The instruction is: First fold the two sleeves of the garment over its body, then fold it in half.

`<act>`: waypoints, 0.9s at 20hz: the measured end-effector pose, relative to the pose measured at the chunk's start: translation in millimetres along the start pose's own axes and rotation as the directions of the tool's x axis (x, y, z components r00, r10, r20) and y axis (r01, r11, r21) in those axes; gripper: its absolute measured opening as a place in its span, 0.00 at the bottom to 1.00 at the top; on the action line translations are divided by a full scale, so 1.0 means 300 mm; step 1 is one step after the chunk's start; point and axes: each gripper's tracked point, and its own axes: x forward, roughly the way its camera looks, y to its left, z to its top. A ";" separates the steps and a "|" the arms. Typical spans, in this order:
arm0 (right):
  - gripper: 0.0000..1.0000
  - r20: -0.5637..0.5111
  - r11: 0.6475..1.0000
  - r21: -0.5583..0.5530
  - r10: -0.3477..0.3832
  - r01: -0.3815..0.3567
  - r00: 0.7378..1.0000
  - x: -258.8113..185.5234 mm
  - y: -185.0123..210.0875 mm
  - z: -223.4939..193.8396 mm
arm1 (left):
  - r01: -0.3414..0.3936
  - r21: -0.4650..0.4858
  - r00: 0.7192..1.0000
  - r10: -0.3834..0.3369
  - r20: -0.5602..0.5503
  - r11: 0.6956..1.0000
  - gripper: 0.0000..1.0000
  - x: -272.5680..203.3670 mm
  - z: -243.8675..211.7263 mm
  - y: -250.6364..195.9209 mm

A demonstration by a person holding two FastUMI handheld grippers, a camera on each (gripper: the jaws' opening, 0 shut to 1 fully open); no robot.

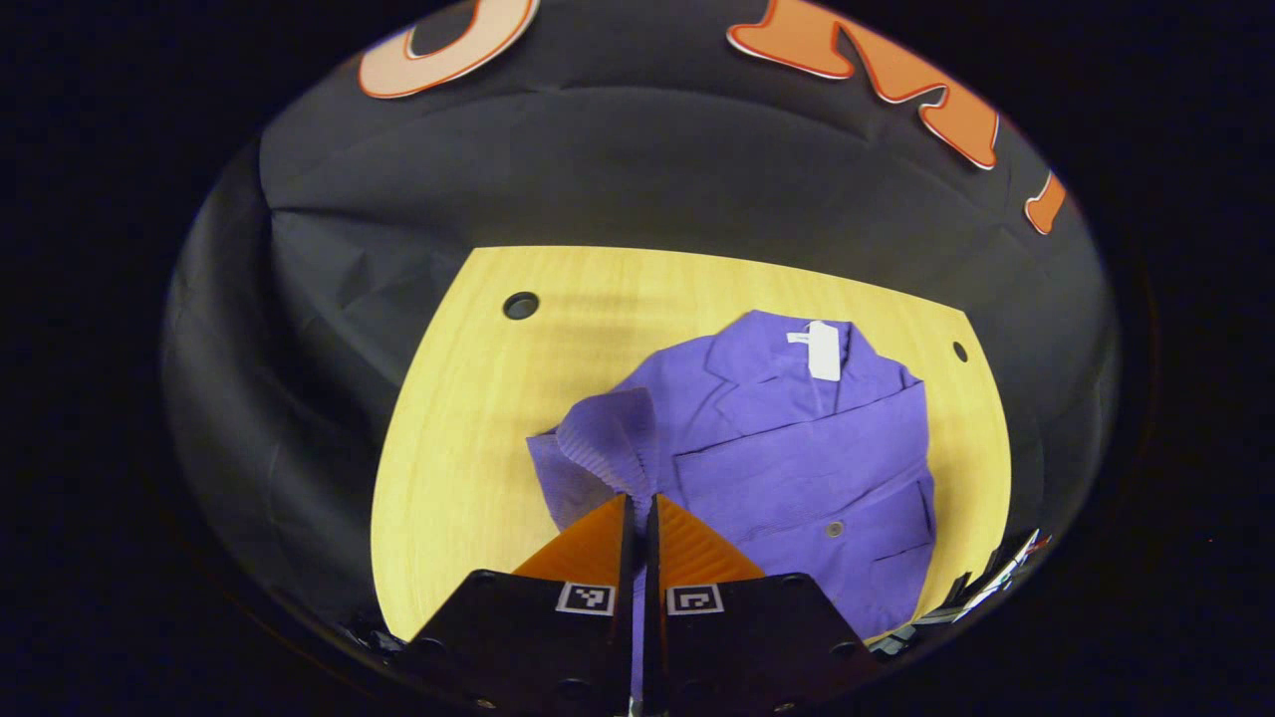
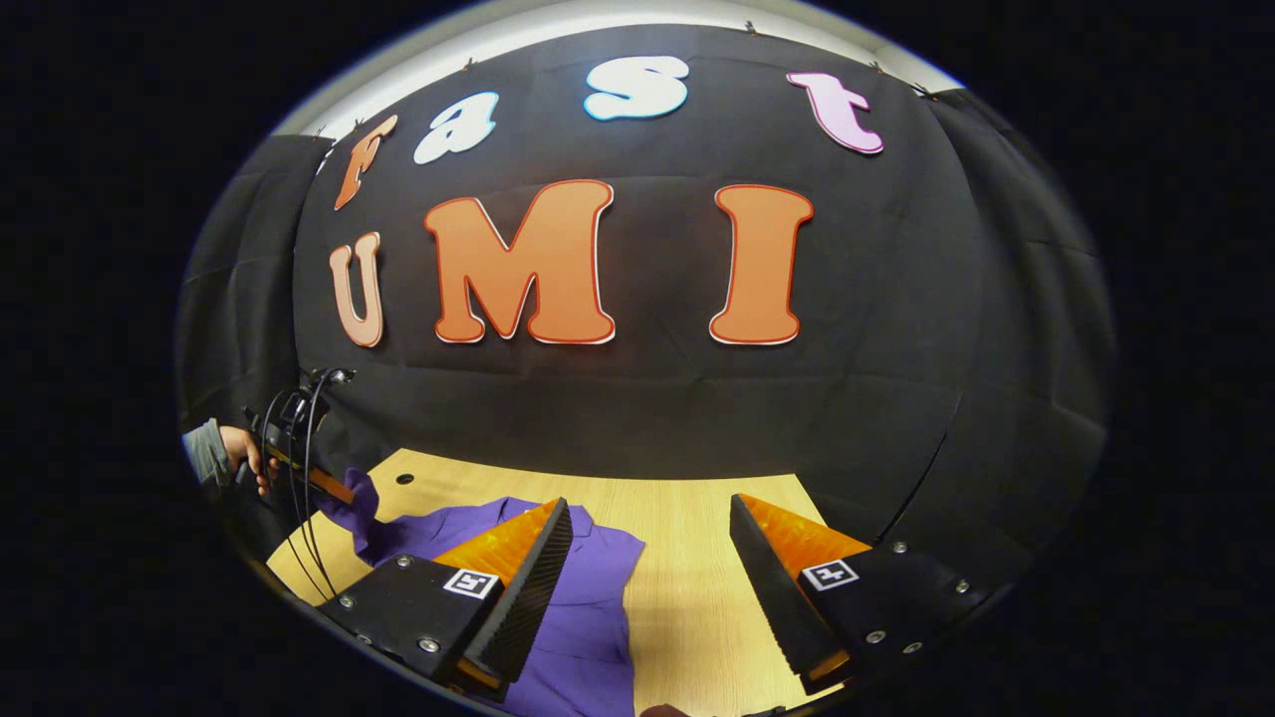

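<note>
Left fingers (image 1: 598, 548) pinching sleeve (image 1: 613, 438), right gripper (image 2: 647, 568) spread

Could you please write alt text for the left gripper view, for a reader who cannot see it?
The left gripper is shut on the ribbed cuff of a purple garment's sleeve, lifted above the body. The garment lies on a light wooden table, collar and a white tag at the far end.

Left view steep, right level, sharing table (image 1: 468, 478)
</note>
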 end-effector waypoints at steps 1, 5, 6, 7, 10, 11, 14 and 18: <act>0.95 0.005 1.000 0.007 0.002 -0.002 1.000 -0.002 -0.012 -0.001 | 0.016 0.005 1.000 -0.016 0.008 1.000 0.05 -0.007 0.026 -0.045; 0.95 0.010 1.000 0.027 0.003 -0.004 1.000 -0.014 -0.058 -0.012 | 0.052 0.080 0.998 -0.055 0.034 0.995 0.05 -0.046 0.113 -0.226; 0.95 0.011 0.999 0.032 0.003 -0.004 1.000 -0.017 -0.069 -0.014 | 0.060 0.104 0.997 -0.064 0.032 0.993 0.05 -0.051 0.125 -0.284; 0.95 0.013 0.999 0.040 0.001 -0.002 1.000 -0.017 -0.085 -0.016 | 0.067 0.129 0.997 -0.072 0.030 0.989 0.05 -0.053 0.137 -0.342; 0.95 0.008 0.998 0.064 -0.002 0.002 1.000 -0.025 -0.131 -0.038 | 0.096 0.197 0.995 -0.101 0.019 0.976 0.05 -0.028 0.166 -0.489; 0.95 0.001 0.997 0.071 -0.009 0.009 1.000 -0.024 -0.149 -0.041 | 0.111 0.223 0.993 -0.116 0.011 0.969 0.05 -0.030 0.171 -0.549; 0.94 -0.009 0.995 0.094 -0.025 0.026 1.000 -0.038 -0.207 -0.057 | 0.140 0.279 0.990 -0.138 -0.027 0.950 0.05 0.008 0.169 -0.684; 0.95 -0.027 0.988 0.149 -0.046 0.050 0.999 -0.050 -0.291 -0.089 | 0.150 0.356 0.988 -0.132 -0.076 0.922 0.05 0.073 0.143 -0.832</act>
